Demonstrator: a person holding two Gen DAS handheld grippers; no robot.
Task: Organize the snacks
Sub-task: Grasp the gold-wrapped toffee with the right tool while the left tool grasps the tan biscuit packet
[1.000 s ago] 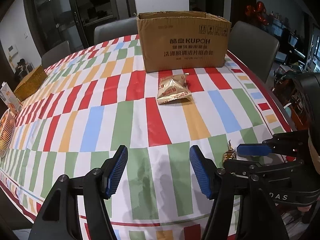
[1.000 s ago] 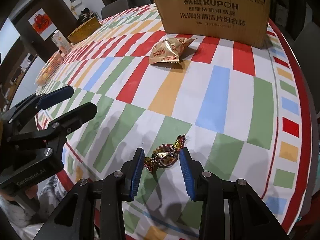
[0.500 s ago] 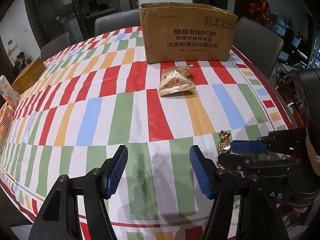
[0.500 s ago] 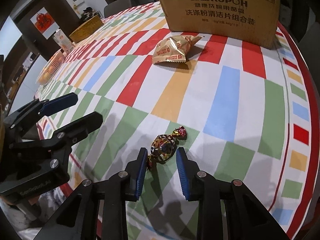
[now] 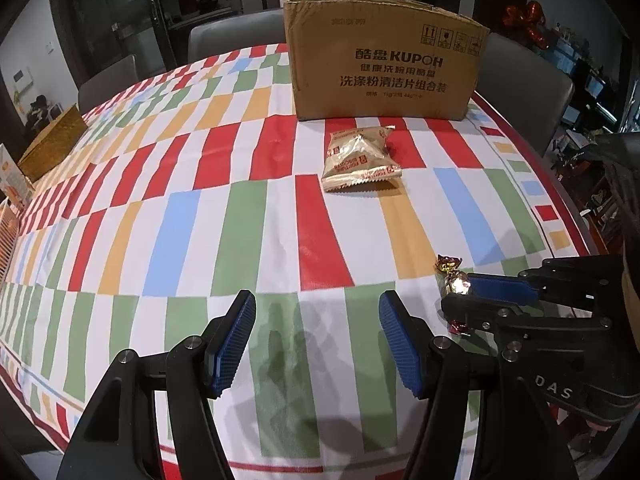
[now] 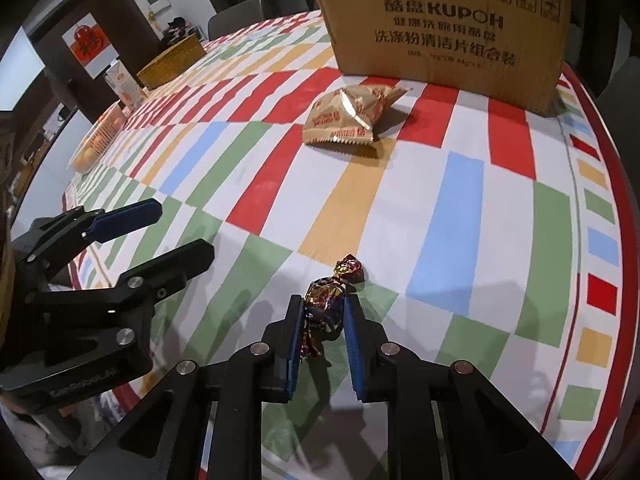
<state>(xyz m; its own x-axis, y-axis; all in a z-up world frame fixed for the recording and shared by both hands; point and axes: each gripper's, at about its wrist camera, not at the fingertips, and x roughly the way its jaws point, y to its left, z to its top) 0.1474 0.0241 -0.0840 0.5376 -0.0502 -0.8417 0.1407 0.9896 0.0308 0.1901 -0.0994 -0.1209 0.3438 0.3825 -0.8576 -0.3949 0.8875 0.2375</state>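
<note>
Right wrist view shows the twist-wrapped candy in shiny gold and dark red foil (image 6: pixel 325 300) lying on the striped tablecloth of red, green, blue and orange blocks (image 6: pixel 460 200), between the blue pads of the right gripper (image 6: pixel 323 320). Its long axis runs from the gripper's mouth away toward the far right, one twisted end (image 6: pixel 350 268) pointing at the cardboard box, the other tucked back between the fingers. The jaws are closing on it; the left pad touches the wrapper, and whether the right pad presses yet I cannot tell.

Farther up the cloth lies a puffed gold foil snack packet with red print (image 6: pixel 352 116), its serrated edge toward the camera, just in front of the brown cardboard box (image 6: pixel 444 28). Nothing lies between candy and packet. The box reads "KUPOH" with lines of Chinese characters below and handling symbols at its upper right.

At the left, the left gripper (image 5: pixel 318 340) hovers with its fingers apart and nothing between them; "GenRobot.AI" is faintly legible on its body, and "DAS" on the right gripper's body in the left wrist view. Along the far left table edge stand a woven golden basket (image 6: pixel 172 62), an orange and white carton (image 6: pixel 124 82) and a clear container of orange things (image 6: pixel 96 140).
</note>
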